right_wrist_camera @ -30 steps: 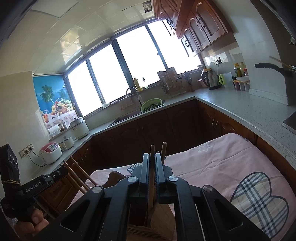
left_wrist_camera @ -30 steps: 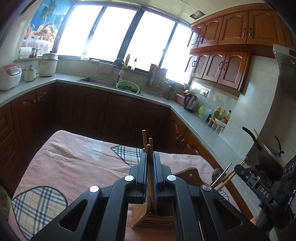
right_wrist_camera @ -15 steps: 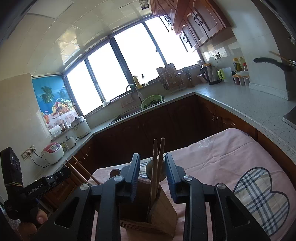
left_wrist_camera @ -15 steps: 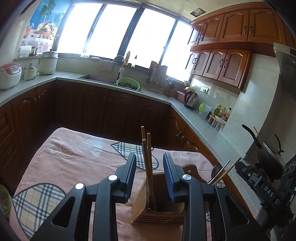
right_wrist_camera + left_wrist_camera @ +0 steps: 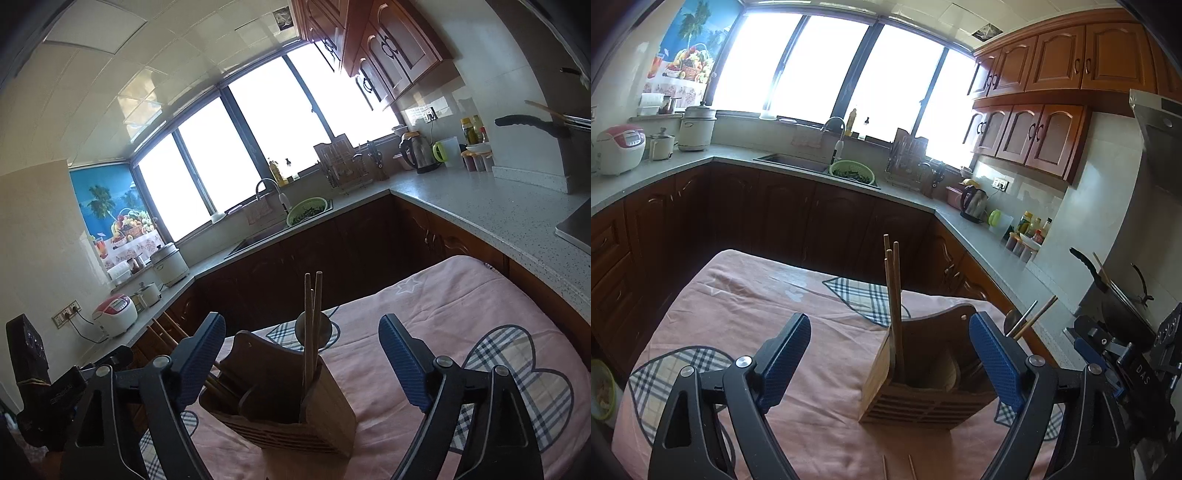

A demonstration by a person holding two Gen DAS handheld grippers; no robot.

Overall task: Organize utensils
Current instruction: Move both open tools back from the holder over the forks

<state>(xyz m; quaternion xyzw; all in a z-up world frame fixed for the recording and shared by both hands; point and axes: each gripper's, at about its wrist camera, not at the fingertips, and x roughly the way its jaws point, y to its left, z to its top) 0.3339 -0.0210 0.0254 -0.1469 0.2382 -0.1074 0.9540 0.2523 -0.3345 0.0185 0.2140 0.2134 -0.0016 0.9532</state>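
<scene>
Left wrist view: the left gripper [image 5: 888, 356] is opening, nothing clamped; upright brown wooden chopsticks [image 5: 894, 310] stand ahead in the slatted wooden utensil holder [image 5: 925, 387].

Right wrist view: the right gripper [image 5: 301, 360] is opening likewise, chopsticks dead ahead, released.

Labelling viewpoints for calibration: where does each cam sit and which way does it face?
Left wrist: on the left gripper, looking down over its opening jaws at the wooden utensil holder with chopsticks; right gripper at right edge.
Right wrist: on the right gripper, jaws opening, facing the holder from the other side; left gripper at left edge.
Shared: holder, pink tablecloth, sink, windows.
</scene>
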